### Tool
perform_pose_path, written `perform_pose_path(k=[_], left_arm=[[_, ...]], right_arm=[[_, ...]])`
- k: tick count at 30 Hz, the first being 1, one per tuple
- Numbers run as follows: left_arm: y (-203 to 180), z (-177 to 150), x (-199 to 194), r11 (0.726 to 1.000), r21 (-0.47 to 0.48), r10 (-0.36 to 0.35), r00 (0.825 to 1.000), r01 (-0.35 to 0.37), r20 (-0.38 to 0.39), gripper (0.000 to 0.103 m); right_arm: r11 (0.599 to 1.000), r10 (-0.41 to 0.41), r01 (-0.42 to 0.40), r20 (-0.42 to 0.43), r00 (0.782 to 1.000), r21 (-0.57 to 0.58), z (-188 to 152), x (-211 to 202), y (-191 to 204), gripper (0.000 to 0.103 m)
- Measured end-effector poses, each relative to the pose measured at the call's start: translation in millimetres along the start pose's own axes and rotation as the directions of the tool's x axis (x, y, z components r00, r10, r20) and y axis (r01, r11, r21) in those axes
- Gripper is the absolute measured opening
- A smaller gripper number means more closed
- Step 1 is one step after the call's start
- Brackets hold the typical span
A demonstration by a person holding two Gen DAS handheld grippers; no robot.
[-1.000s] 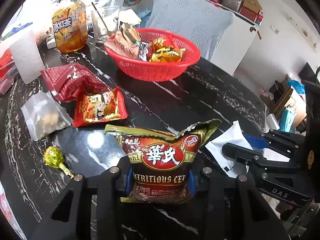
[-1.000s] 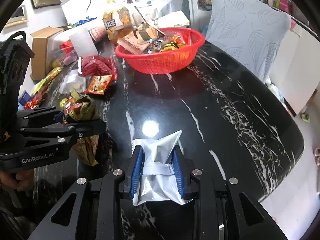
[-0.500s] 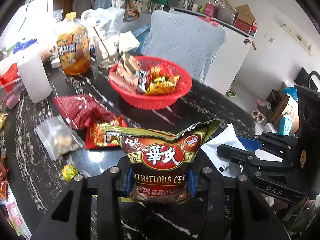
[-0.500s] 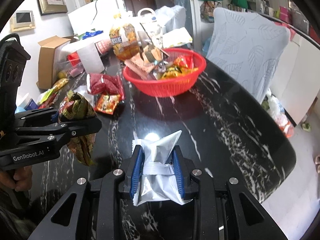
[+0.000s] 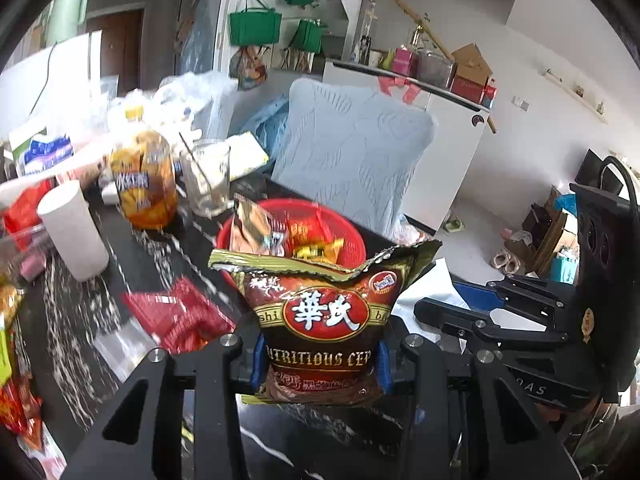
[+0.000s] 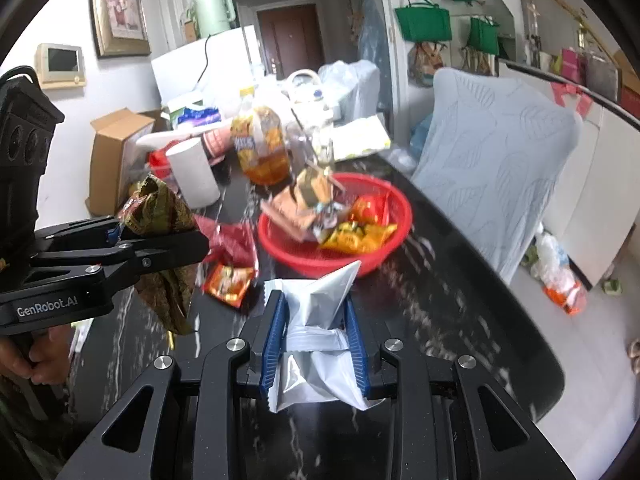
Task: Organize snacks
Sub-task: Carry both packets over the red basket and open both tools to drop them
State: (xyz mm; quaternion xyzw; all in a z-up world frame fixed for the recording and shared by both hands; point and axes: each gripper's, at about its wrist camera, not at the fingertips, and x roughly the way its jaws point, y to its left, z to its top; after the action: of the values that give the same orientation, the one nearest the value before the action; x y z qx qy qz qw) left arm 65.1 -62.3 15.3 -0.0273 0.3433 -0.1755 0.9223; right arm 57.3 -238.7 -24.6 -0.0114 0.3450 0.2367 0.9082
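My left gripper (image 5: 320, 364) is shut on a brown and red cereal packet (image 5: 324, 312), held upright above the black marble table (image 5: 80, 320). Behind the packet stands the red basket (image 5: 356, 240), which holds several snack packets. My right gripper (image 6: 316, 340) is shut on a silver-white packet (image 6: 320, 300), also lifted off the table. The red basket (image 6: 384, 252) lies ahead of it, slightly right. In the right wrist view the left gripper (image 6: 168, 240) hangs at the left with the brown packet (image 6: 160, 208) in it. The right gripper's fingers (image 5: 460, 316) show at the right of the left wrist view.
A red packet (image 5: 180, 312) and a small orange-red packet (image 6: 228, 280) lie on the table before the basket. An iced tea bottle (image 5: 142, 184), a glass (image 5: 208, 180) and a white paper cup (image 5: 74, 232) stand behind. A light blue chair back (image 5: 352, 160) rises past the table's far edge.
Both grippers have risen with their packets still held. The table and basket have dropped lower in both views, and more of the room shows above.
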Motion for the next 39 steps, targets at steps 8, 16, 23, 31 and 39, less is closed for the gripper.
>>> perform_pose_path(k=[8, 16, 23, 31, 39], left_arm=[[4.7, 30.9, 7.0, 1.0, 0.011, -0.008, 0.999, 0.008, 0.053, 0.04], [17.8, 55.1, 33.0, 0.999, -0.006, 0.037, 0.996, -0.037, 0.083, 0.04], [26.4, 58.6, 69.6, 0.999, -0.014, 0.05, 0.998, -0.049, 0.048, 0.04], [36.5, 50.4, 111.0, 0.998, -0.037, 0.045, 0.998, -0.047, -0.036, 0.04], [43.2, 37.2, 141.5, 0.996, -0.039, 0.072, 0.989, -0.078, -0.132, 0.04]], right_arm=[[1.0, -0.025, 0.026, 0.072, 0.997, -0.007, 34.0, 0.0, -10.6, 0.03], [0.999, -0.041, 0.042, 0.092, 0.995, -0.007, 65.4, 18.5, -24.0, 0.03], [0.998, -0.06, 0.061, 0.077, 0.995, -0.013, 81.0, 48.3, -35.0, 0.03], [0.998, -0.068, 0.068, 0.028, 0.997, 0.01, 83.2, 82.6, -52.5, 0.03], [0.999, -0.052, 0.051, -0.029, 0.998, -0.012, 77.0, 113.5, -55.4, 0.03]])
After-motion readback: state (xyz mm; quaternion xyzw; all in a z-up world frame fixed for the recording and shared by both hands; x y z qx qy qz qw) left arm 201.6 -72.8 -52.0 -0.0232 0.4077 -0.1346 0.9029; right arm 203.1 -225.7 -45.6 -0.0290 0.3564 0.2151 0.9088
